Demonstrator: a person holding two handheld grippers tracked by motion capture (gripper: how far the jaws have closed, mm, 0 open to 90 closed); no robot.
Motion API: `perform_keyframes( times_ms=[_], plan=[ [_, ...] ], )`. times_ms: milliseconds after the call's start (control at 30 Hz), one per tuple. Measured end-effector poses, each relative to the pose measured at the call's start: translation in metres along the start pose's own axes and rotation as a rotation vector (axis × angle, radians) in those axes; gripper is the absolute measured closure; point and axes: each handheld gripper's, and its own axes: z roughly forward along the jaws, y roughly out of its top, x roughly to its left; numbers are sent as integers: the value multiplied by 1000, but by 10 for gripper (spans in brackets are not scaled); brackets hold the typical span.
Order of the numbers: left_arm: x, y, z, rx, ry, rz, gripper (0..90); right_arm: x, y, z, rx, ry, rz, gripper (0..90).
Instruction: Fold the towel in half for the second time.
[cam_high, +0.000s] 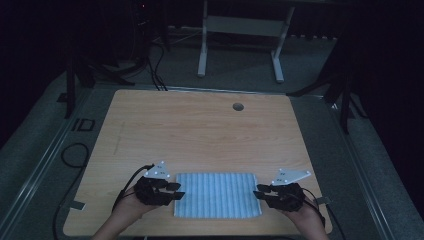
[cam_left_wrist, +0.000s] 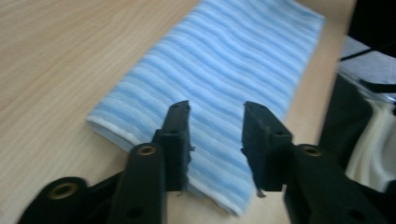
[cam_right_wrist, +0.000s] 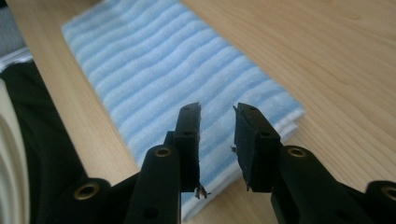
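A folded cloth of soft fabric with light blue and white stripes (cam_high: 217, 195) lies flat on the pale wooden tabletop (cam_high: 200, 130), close to the near edge and midway between the person's two hands. In the high view the left gripper (cam_high: 176, 190) sits at the cloth's left short edge and the right gripper (cam_high: 258, 191) at its right short edge, each pointing inward toward the other.

In the left gripper view the two black jaws stand apart with a clear gap between them, poised over the near end of the striped cloth (cam_left_wrist: 219, 79); nothing is held between them. In the right gripper view the jaws are also parted, though with a narrower gap, and hang above the folded corner of the cloth (cam_right_wrist: 163, 79), where the layered edges show. Whether either pair touches the fabric cannot be told.

A small round hole (cam_high: 238, 106) marks the far side of the tabletop.
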Motion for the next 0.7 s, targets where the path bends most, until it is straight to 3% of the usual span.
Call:
perform_keyframes(
  times_ms=[167, 233, 467, 500, 700],
  plan=[
    [1, 2, 19, 46, 51, 32, 577, -8, 1, 19, 33, 4, 7, 697],
    [4, 1, 26, 58, 22, 8, 575, -11, 2, 26, 42, 0, 7, 696],
    [12, -2, 39, 83, 39, -3, 571, -21, 2, 45, 77, -11, 17, 696],
    [16, -4, 41, 91, 43, -8, 571, -26, 1, 55, 105, -20, 19, 697],
    [28, -9, 47, 99, 46, -46, 572, -30, -1, 70, 135, -24, 18, 694]
  ],
)
